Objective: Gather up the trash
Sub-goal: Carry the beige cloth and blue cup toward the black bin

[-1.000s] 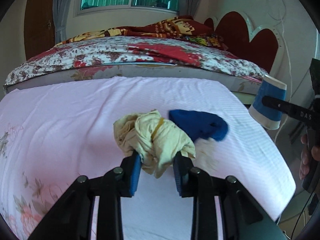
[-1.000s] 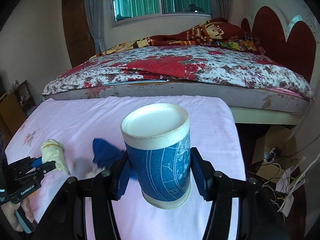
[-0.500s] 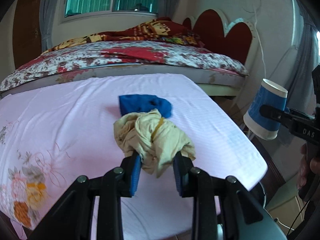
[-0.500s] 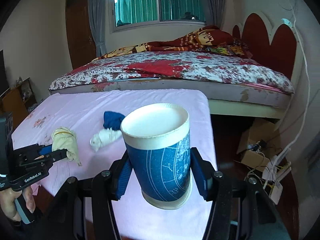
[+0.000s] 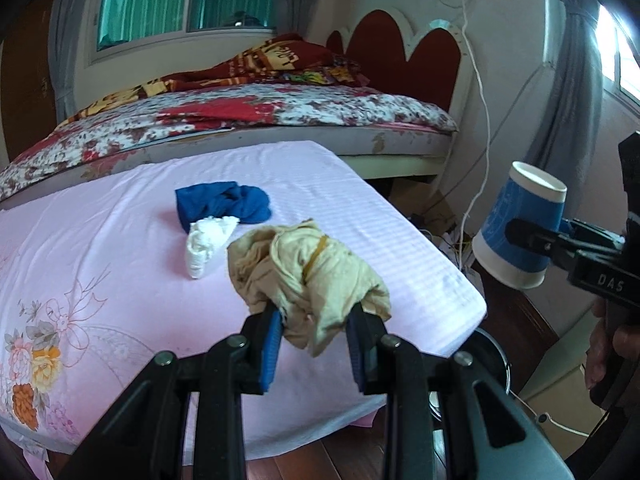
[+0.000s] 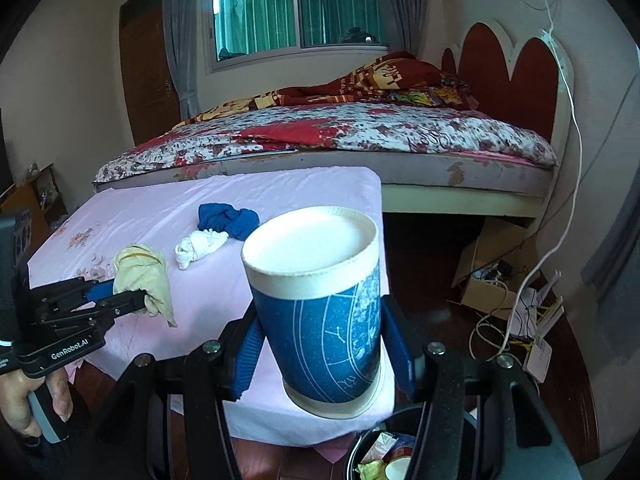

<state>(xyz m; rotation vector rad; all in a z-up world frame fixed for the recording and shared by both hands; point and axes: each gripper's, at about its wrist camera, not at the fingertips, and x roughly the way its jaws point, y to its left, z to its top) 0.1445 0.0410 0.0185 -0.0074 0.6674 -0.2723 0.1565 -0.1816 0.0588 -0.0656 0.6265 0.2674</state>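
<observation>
Bedroom scene: desk under a pink floral sheet sits just in front of a bed with a red floral cover and a red scalloped headboard, green-curtained window behind. Left gripper pinching a crumpled yellowish cloth wad with a rubber band around it, blue pads pressed into both sides, wad raised off the sheet near the desk's right front corner. Right gripper clamped on an upside-down blue paper cup with white line print, pads against both walls, base facing the camera, cup tilted, hanging past the desk's front edge over a black trash bin on the floor that already holds scraps. In the left wrist view the same cup is off to the right of the desk, apart from it. On the sheet, mid-desk: a white crumpled tissue touching a blue cloth bundle just behind it. Cardboard box and tangled white cables on the wooden floor right of the desk. Person's hand around the left gripper's handle, lower left of the right wrist view
</observation>
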